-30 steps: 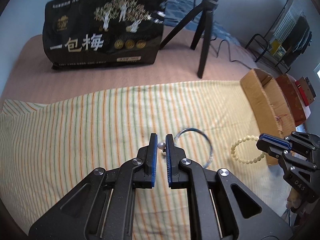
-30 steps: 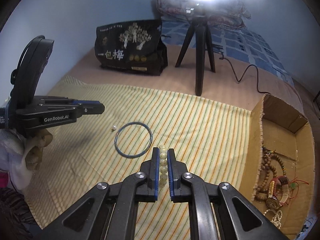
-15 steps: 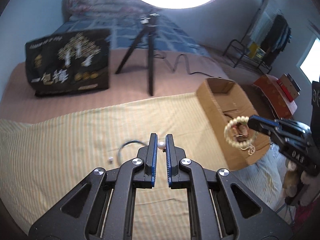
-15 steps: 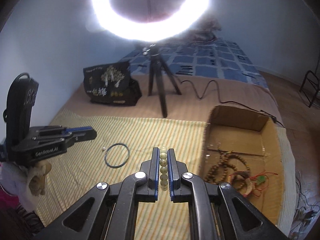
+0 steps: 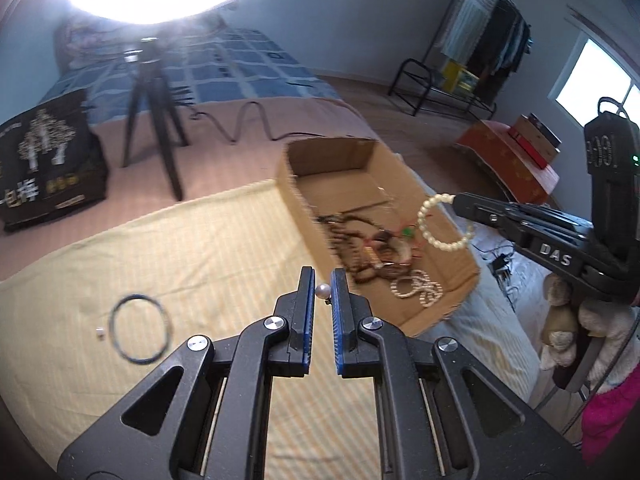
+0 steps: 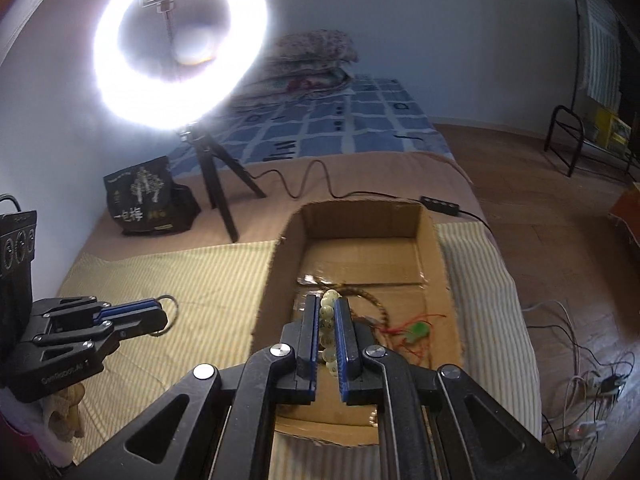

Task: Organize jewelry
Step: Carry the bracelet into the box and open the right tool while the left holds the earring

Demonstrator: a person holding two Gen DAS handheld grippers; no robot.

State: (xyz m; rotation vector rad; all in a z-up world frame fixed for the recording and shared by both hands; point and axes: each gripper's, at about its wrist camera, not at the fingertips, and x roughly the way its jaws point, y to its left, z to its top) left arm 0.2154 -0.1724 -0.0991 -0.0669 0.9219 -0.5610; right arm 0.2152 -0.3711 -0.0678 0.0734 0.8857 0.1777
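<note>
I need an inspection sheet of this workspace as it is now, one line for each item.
Surface: yellow striped cloth spread over a bed.
Job's things: cardboard box holding mixed jewelry; dark bangle and a small white piece lying on the cloth.
Clutter: black printed bag.
Grippers: left gripper shut on a pearl earring; right gripper shut on a pale bead bracelet, over the box.
Cables: ring light cord across the bed; more wires on the floor.
Surroundings: folded bedding, clothes rack.
</note>
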